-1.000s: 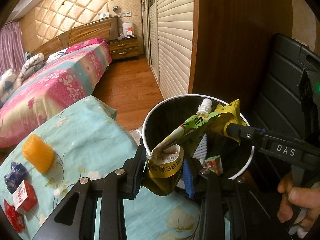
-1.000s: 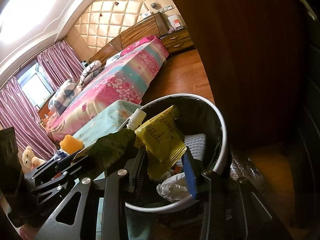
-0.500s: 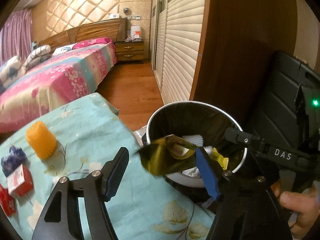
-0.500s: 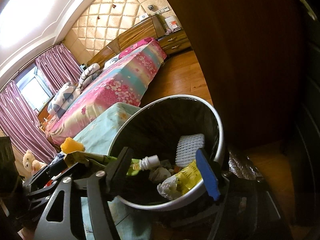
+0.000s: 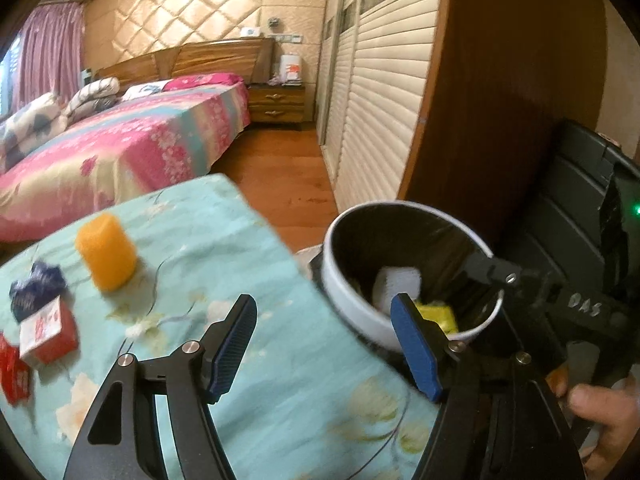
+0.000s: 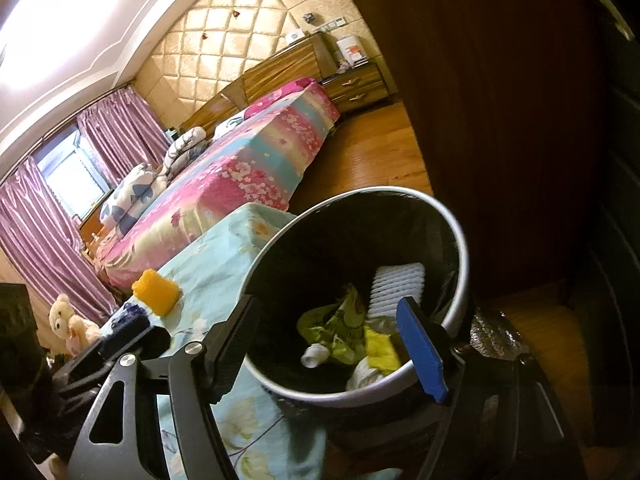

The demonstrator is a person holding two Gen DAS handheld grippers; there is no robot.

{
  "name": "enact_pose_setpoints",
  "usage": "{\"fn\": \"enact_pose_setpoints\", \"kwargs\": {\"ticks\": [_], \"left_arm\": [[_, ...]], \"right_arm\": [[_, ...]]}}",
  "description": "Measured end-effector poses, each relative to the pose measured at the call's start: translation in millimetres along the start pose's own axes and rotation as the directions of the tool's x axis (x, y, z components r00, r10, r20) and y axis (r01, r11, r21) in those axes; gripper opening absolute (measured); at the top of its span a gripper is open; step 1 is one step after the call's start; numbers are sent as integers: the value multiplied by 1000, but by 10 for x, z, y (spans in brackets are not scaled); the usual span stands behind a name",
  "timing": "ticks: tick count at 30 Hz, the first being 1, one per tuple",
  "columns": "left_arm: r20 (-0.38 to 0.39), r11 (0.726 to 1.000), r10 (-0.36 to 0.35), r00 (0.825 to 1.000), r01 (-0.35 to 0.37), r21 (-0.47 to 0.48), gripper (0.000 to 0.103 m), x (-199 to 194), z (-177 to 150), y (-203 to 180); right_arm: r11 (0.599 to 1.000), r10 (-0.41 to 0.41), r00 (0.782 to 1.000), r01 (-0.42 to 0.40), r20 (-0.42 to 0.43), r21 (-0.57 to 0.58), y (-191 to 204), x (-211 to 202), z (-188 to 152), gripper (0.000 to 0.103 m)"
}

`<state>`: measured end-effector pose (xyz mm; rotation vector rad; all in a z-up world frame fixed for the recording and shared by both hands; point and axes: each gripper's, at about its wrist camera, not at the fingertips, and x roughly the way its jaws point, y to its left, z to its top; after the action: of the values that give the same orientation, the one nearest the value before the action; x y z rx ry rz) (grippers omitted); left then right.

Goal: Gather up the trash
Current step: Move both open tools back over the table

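A white-rimmed trash bin (image 5: 344, 288) with a black liner stands beside the table; it also shows in the right wrist view (image 6: 460, 236). Inside lie a green pouch with a white cap (image 6: 336, 328), a yellow wrapper (image 6: 380, 350) and a white ribbed piece (image 6: 398, 286). My left gripper (image 5: 324, 344) is open and empty over the table edge by the bin. My right gripper (image 6: 328, 344) is open and empty above the bin's near rim. On the table lie an orange cylinder (image 5: 106, 256), a blue wrapper (image 5: 34, 286), a red-and-white small box (image 5: 48, 330) and a red packet (image 5: 14, 376).
The table has a light-blue floral cloth (image 5: 280, 400). A bed with a pink cover (image 5: 120, 152) stands behind it, across a wooden floor (image 5: 288, 184). A dark wooden panel (image 5: 500, 100) and black case (image 5: 576, 208) stand behind the bin.
Both grippers opened and let go of the green pouch and the yellow wrapper, which fell into the bin. The left gripper swung left, toward the table.
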<state>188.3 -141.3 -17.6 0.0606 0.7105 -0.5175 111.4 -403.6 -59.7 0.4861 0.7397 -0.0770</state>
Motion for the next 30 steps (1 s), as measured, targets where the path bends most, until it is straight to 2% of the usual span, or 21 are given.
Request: {"fn": "enact_pose_setpoints", "kwargs": {"ticks": [9,21,30], "left_arm": [[-43,992,66,997,-70,-105,69,-215,-376,478],[-61,953,166,984,-176,-245,69,-669,-747,1063],[-66,923,222,973,-232,-308,69,-902,-909,1374]], "right_arm": [[996,62,997,-65,-55,-57,407,157,-183,87],[974,144,979,-166,-145,-152,1071,377,-539,89],[954,188,963,-226,-193,-198,1432,494,-698,89]]}}
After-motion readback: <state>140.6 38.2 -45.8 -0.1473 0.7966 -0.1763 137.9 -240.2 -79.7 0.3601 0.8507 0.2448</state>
